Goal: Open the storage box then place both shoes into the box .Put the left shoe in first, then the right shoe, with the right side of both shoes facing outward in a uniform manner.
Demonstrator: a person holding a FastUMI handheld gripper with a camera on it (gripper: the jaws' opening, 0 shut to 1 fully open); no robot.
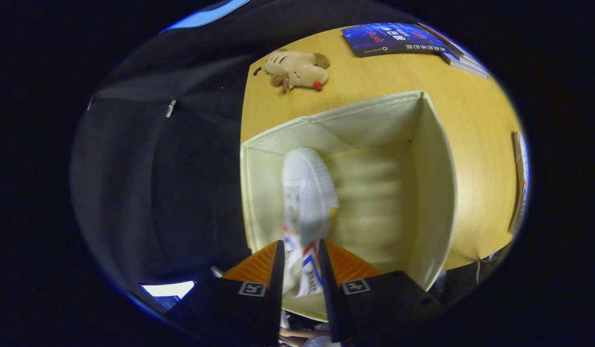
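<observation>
Gripper point(299, 253) fingers clench the heel of a white shoe point(307, 193), its toe pointing down into the open storage box point(437, 193).

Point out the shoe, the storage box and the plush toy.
shoe point(307, 188): gripper view, on its white toe and upper, ahead of the tool point(299, 270), whose fingers press its heel.
storage box point(434, 193): gripper view, on the inner side wall.
plush toy point(297, 68): gripper view, on its tan body.
</observation>
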